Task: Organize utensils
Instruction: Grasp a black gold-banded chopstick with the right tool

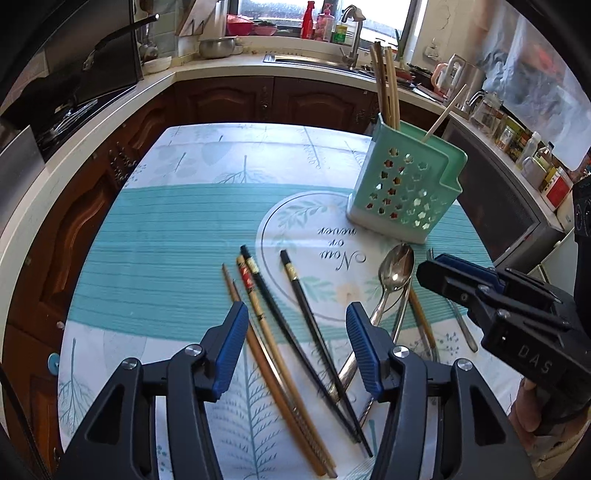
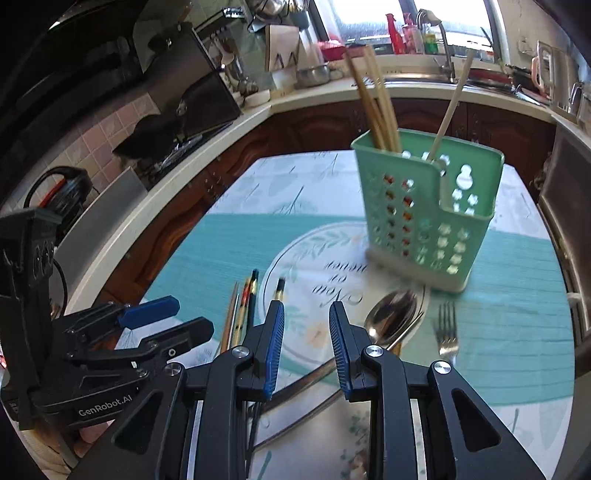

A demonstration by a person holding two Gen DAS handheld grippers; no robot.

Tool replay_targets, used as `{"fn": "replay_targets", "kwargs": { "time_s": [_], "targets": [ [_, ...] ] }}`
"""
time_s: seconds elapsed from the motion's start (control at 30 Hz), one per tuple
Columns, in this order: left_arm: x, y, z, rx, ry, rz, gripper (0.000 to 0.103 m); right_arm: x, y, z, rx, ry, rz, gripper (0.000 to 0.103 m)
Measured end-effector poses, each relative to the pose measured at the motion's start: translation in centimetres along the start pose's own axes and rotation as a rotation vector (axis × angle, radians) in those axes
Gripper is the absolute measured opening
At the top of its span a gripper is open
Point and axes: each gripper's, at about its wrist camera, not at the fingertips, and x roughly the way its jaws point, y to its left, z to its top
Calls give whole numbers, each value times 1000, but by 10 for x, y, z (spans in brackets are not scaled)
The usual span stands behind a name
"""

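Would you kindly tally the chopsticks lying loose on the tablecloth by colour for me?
Black chopsticks: 2
Red-patterned chopstick: 1
Plain brown chopsticks: 3, as far as I can tell, since two overlap at the left
Total: 6

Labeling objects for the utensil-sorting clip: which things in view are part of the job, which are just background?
Job:
green utensil holder
loose chopsticks on the table
spoon
fork
chopsticks already standing in the holder

Background:
kettle
faucet
red bottle
steel bowl
jars on the counter
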Motion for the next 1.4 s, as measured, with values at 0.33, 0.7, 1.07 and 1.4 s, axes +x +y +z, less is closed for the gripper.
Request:
{"fn": "replay_targets", "kwargs": {
  "time_s": [0.33,0.7,1.07,1.4],
  "targets": [
    [-14,16,-20,13,1,21,61,-8,41,-17,-24,22,-37,26],
    [-7,47,-42,-6,55,50,67,-3,73,-26,-59,90,-54,26],
    [14,77,-50,-52,138,8,68,30,71,-24,-48,224,-37,26],
    [25,89,-44,-56,174,-22,67,81,57,-10,24,338,29,26]
  ]
}}
